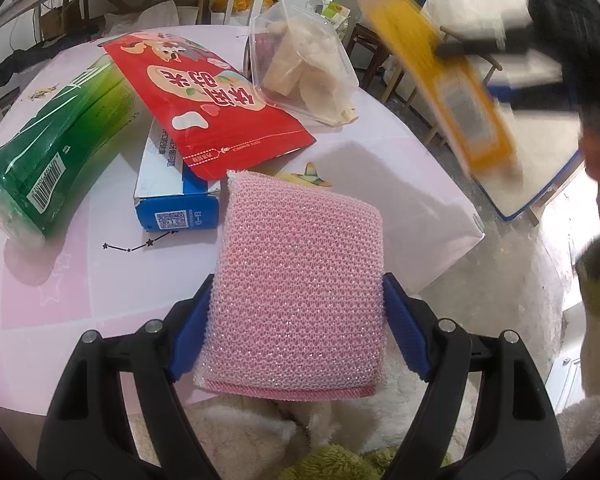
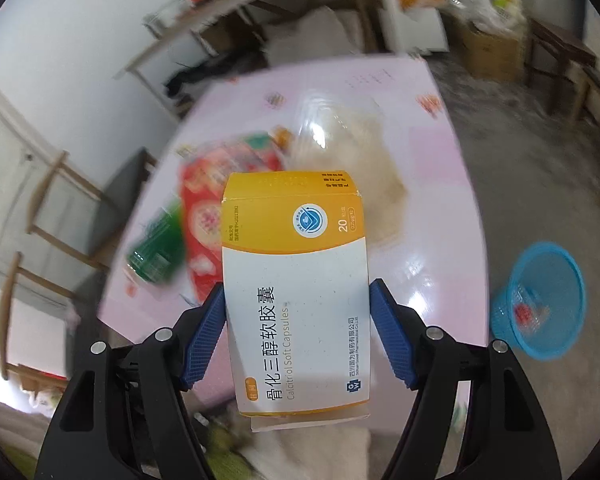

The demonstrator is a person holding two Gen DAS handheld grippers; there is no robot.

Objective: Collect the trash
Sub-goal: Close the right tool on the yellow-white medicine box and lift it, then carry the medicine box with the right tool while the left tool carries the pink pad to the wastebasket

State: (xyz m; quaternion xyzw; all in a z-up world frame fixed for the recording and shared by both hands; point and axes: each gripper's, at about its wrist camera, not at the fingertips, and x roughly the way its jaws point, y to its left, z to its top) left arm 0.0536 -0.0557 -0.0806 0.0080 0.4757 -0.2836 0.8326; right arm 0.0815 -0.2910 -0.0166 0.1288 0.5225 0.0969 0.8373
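The left gripper (image 1: 298,322) grips a pink sponge (image 1: 296,280): both blue pads (image 1: 406,332) press on its side edges, and the sponge stands up between them, running from the jaws toward 12 o'clock over the table (image 1: 400,184). Beyond it on the table, at about 11 o'clock, lie a blue box (image 1: 176,208), a red pouch (image 1: 204,108) partly over that box, and a green pack (image 1: 56,148) further out at 10 o'clock. A clear tub (image 1: 300,64) with pale scraps sits at 12 o'clock.

The right gripper (image 2: 296,332) grips a yellow-and-white carton (image 2: 296,292): its pads (image 2: 392,336) clamp the carton's long sides, and the carton sticks out toward 12 o'clock, held above the table (image 2: 440,216). In the left wrist view this carton (image 1: 448,92) shows blurred at 2 o'clock, off the table's edge. A blue basket (image 2: 540,300) stands on the floor at 3 o'clock of the right jaws, well apart from the carton, with something red inside
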